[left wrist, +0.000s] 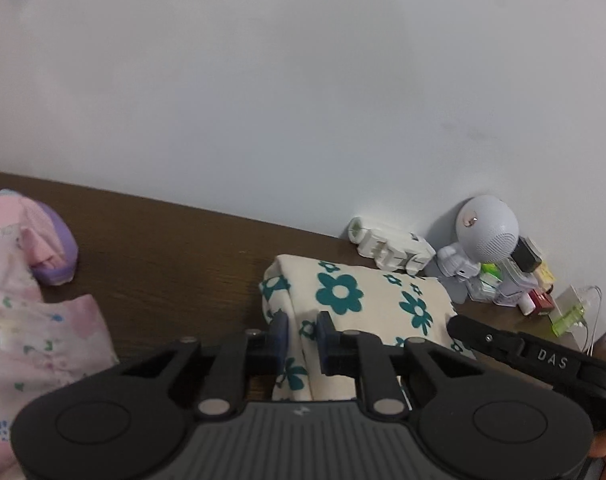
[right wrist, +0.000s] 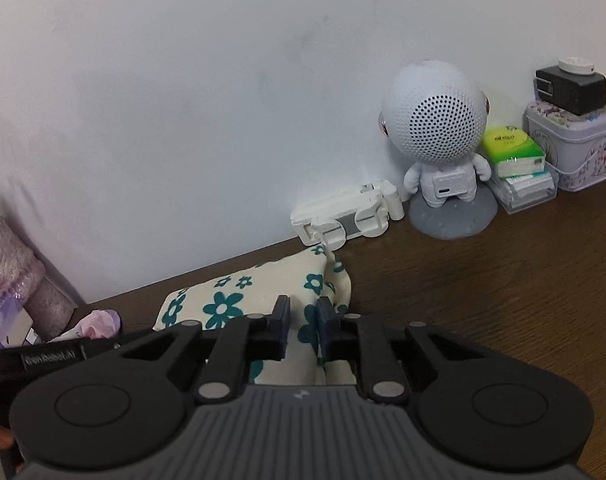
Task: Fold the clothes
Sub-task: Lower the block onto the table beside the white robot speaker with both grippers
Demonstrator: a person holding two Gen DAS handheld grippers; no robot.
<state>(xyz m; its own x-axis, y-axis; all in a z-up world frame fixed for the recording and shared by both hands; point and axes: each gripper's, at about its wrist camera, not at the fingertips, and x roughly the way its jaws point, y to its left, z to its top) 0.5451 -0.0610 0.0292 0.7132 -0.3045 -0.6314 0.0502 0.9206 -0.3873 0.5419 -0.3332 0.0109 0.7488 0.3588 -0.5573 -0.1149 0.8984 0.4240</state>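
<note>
Left hand-held gripper (left wrist: 302, 330) and right hand-held gripper (right wrist: 303, 320) each clench an opposite edge of the folded floral cloth (left wrist: 367, 300). Bare desk (left wrist: 175, 256) lies between cloth and pink garments (left wrist: 31, 320); clutter lines the wall beyond.

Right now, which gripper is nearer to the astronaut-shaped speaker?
Right. The right gripper grips the flowered cloth's edge on the side toward the astronaut-shaped speaker; the left gripper grips the cloth's opposite edge, farther away.

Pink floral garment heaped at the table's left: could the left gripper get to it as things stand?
Probably not yet: the left gripper is clamped on the cream, teal-flowered folded cloth. Bare brown table separates it from the pink floral garment.
</note>
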